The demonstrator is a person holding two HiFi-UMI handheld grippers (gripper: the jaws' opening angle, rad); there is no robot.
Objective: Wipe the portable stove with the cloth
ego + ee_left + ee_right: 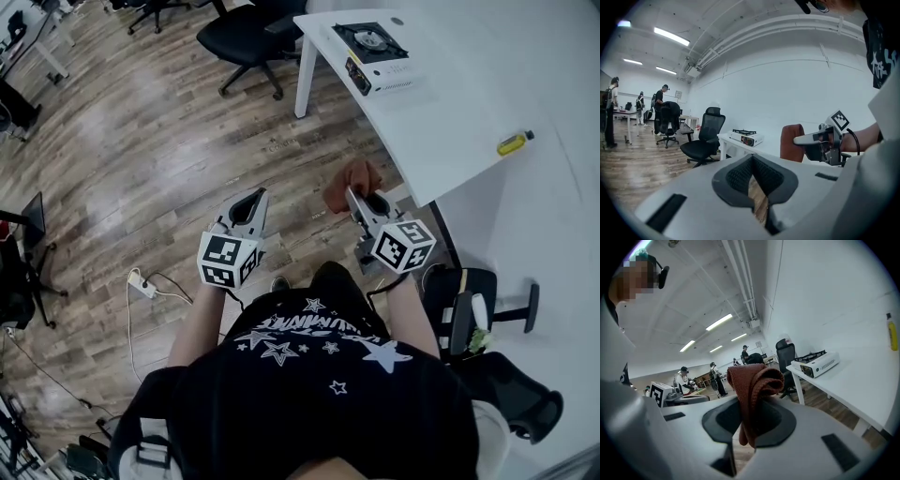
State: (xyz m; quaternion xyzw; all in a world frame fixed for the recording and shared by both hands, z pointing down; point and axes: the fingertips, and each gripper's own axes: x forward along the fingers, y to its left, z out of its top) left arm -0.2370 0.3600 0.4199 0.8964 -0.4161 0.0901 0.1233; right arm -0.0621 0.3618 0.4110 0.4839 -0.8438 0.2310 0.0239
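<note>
While the red-brown cloth [754, 380] is clamped in the right hand-held gripper [364, 195], the left hand-held gripper [247, 202] is seen closed on nothing; the portable stove [373, 54] is placed on the white counter [469, 103], well apart.

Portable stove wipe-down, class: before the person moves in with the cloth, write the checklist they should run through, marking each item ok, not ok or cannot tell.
1. Cloth gripped: ok, the right gripper is shut on its fold.
2. Left gripper free: ok, shut with nothing between.
3. Portable stove within reach: not ok, it sits at the far end of the table, well away from both grippers.
4. Stove top free of pots: ok, the burner is bare.
5. Flame off and surface cool: cannot tell.
</note>
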